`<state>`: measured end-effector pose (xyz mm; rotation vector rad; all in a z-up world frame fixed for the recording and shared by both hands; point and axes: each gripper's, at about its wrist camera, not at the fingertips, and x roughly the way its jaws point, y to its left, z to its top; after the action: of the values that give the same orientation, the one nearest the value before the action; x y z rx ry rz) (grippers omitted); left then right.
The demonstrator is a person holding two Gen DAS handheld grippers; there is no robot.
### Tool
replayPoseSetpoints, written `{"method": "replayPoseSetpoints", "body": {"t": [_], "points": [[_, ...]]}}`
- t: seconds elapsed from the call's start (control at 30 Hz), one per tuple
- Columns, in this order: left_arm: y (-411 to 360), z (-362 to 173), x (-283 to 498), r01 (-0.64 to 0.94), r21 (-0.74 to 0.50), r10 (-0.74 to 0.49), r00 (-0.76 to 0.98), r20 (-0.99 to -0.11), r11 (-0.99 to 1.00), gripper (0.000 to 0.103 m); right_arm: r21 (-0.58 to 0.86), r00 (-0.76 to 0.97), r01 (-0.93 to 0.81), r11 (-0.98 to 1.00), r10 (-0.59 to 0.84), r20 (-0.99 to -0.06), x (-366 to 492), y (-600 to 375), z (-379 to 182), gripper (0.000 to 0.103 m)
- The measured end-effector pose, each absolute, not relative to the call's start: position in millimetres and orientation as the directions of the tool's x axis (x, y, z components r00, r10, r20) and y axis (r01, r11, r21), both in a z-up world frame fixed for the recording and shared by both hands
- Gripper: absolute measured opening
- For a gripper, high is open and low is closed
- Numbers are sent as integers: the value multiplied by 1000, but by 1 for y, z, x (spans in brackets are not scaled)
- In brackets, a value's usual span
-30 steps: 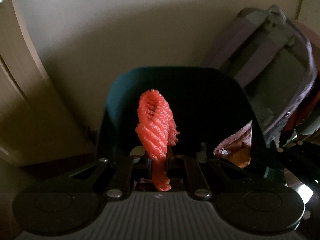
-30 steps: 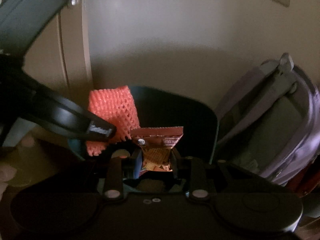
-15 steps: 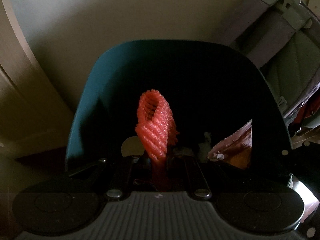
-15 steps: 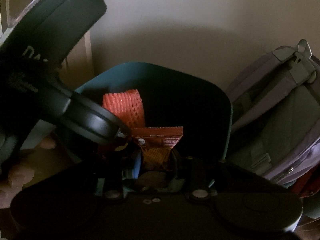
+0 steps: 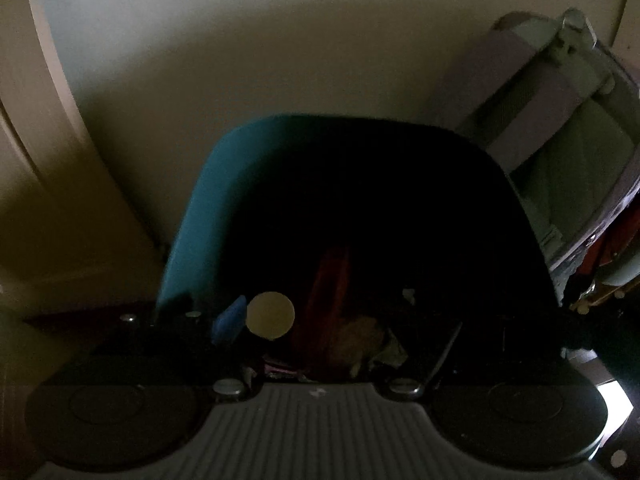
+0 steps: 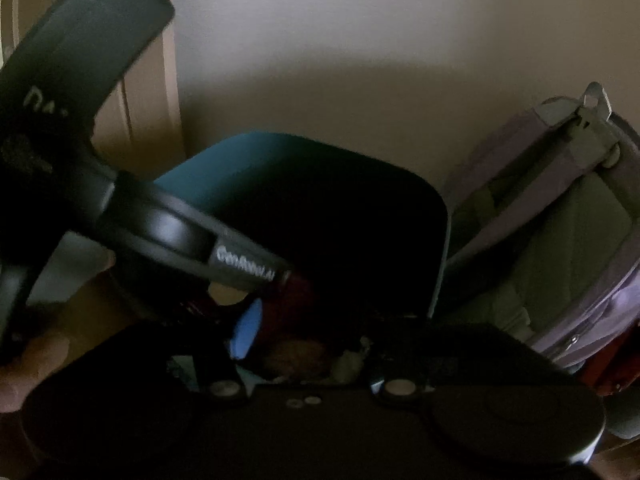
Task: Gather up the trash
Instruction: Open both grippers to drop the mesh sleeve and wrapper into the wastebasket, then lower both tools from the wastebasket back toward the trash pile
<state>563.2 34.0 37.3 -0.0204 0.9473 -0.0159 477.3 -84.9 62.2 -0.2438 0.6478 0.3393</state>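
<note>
**Release over bin**

Both jaws are opening — the left gripper and right gripper no longer clamp anything. The red net and wrapper, pinched a second ago, now lie inside the bin. Deposit judged complete.

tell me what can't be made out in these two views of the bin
- Left wrist view: the teal bin interior is black with shadow; the red foam net is a dim smear.
- Right wrist view: the left gripper covers the bin's left side.
- Both views: the backpack is cut off by the right edge.
</note>
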Motion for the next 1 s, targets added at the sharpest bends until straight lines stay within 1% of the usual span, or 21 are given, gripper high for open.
{"method": "replayPoseSetpoints", "body": {"t": [0.07,0.17,0.27,0.5,0.83,0.9,1.0], "points": [[36,42,560,-2,-34,-27,589,-807,999,76,-114,748,-386,916,238,-620,472,-85,63,57],[36,50,549,-3,-35,-26,602,-798,999,76,-106,755,-389,915,250,-606,463,-87,70,63],[34,62,530,5,-21,-20,619,-785,1000,76,-109,765,-386,916,252,-593,453,-88,79,64],[41,90,484,20,-4,-16,642,-767,1000,76,-102,782,-382,919,263,-565,417,-97,97,73],[45,112,404,58,-20,-53,665,-745,998,76,-92,789,-389,917,279,-547,358,-111,117,80],[45,114,386,71,-10,-55,670,-740,997,80,-88,787,-395,915,287,-545,343,-113,117,81],[44,116,358,91,-4,-65,678,-732,996,80,-90,780,-403,911,291,-554,323,-115,116,82]]}}
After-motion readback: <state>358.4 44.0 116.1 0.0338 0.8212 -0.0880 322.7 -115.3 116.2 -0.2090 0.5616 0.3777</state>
